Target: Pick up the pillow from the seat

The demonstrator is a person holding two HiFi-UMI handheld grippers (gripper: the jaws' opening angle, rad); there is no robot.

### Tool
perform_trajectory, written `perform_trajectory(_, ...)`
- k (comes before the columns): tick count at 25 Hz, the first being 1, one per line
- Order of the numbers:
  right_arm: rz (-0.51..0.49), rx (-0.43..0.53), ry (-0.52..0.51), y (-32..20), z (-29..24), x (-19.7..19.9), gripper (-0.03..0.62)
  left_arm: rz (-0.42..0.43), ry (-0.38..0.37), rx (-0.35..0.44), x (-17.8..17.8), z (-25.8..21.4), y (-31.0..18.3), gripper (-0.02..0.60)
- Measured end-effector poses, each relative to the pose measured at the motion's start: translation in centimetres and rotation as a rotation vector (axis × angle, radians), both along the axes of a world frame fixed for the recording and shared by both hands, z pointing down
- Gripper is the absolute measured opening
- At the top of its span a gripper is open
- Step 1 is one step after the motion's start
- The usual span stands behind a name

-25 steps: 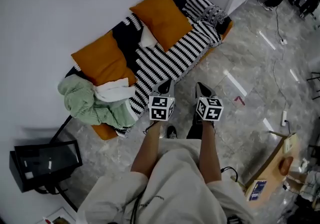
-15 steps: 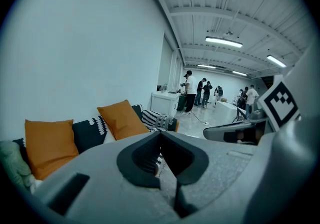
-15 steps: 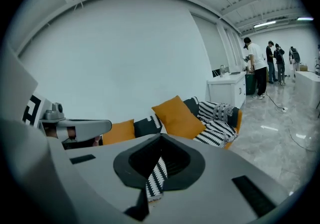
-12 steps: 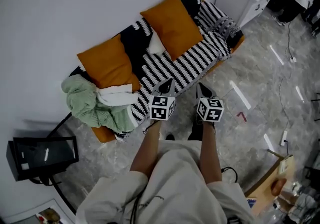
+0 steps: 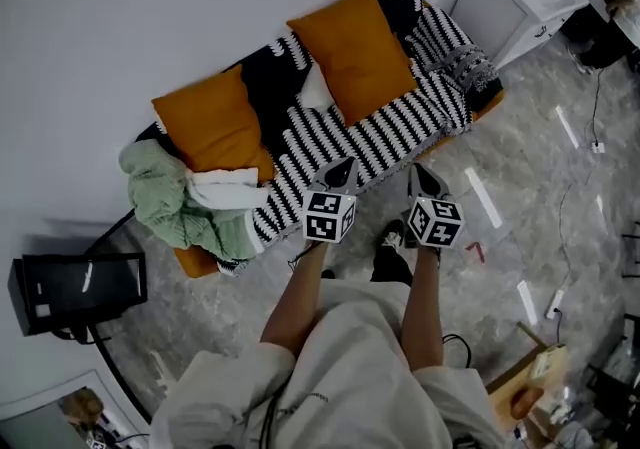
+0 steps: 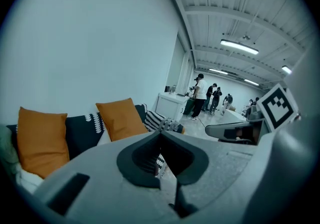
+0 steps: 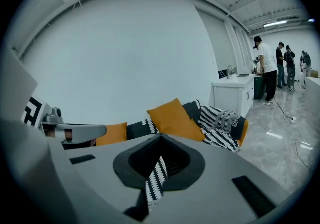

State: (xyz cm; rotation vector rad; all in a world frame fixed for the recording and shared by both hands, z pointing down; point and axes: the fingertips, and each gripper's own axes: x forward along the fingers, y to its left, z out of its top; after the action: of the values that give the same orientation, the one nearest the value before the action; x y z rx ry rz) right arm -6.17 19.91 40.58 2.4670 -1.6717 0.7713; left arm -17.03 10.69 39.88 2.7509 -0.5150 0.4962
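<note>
Here the left gripper and right gripper show fingers pressed together (nothing between), short of an orange pillow.

Orange pillow, second orange pillow; black-and-white striped throw; pale green blanket; white cloth; grey veined floor.

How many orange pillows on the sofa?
2. Left pillow leans at the left end of the sofa, beside the green blanket; right pillow leans on the backrest toward the right end, above the striped throw. The blanket pile could hide more.
</note>
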Motion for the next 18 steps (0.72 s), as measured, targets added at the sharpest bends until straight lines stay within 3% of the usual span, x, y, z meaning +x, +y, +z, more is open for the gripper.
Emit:
perform_trajectory(7,-0.074,-0.046,-0.016,0.6,1.3,5.5,0.006,-0.038,-0.013,-0.040,6.2,0.6,0.3,0.008)
perform_trajectory(18,-0.105,-0.039,-0.048,1.9,0.9,16.3,0.006,-0.100,-0.061,-0.001,15.6,0.3,0.6,0.008)
